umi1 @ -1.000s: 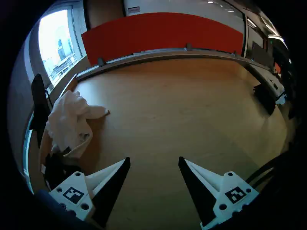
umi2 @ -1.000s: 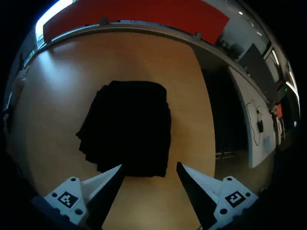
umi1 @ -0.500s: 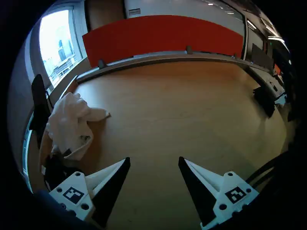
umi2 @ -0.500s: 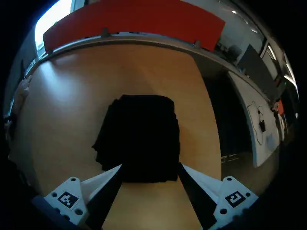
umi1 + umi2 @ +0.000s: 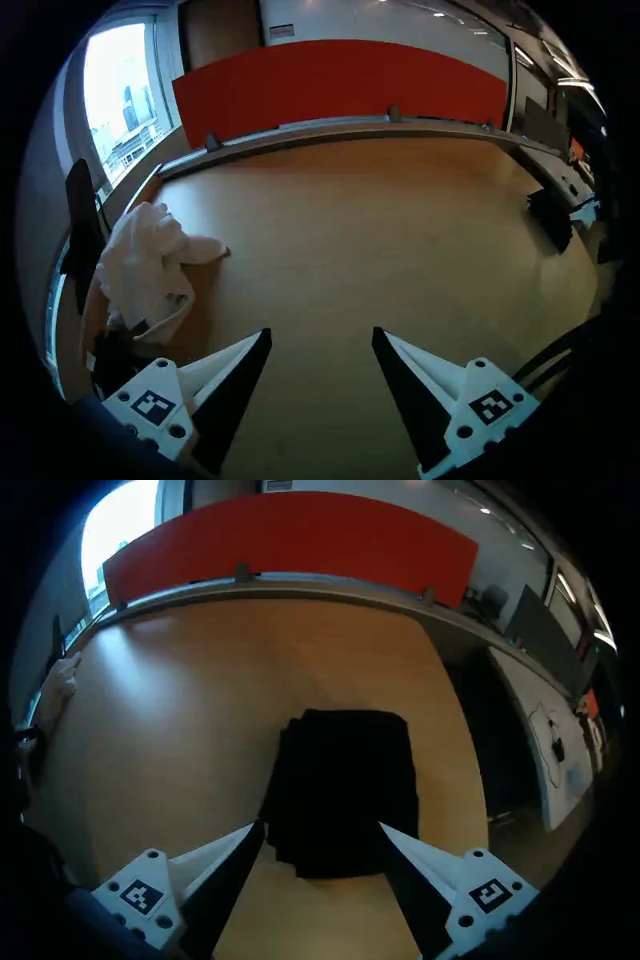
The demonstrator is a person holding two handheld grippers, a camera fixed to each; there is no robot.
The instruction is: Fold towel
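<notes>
We hold the left tongs (image 5: 321, 330) spread wide over the wooden tabletop (image 5: 360, 224), with nothing between the two fingers. Off to their left, near the tabletop's edge, lies a crumpled white towel (image 5: 148, 268) in a loose heap, well apart from the fingertips. Beyond it a dark chair back (image 5: 80, 208) stands by the window (image 5: 120, 96), and a red partition (image 5: 336, 80) runs along the far side of the tabletop.

In the right gripper view, the right tongs (image 5: 321, 825) are also spread wide and grip nothing. A black towel (image 5: 344, 788) lies flat on the tabletop just ahead of them, folded into a neat rectangle with stepped layers along its left edge. Its near edge sits between the two fingers, whose tips overlap its near corners; we cannot tell whether they touch the cloth. The white towel shows at the far left of this view.
</notes>
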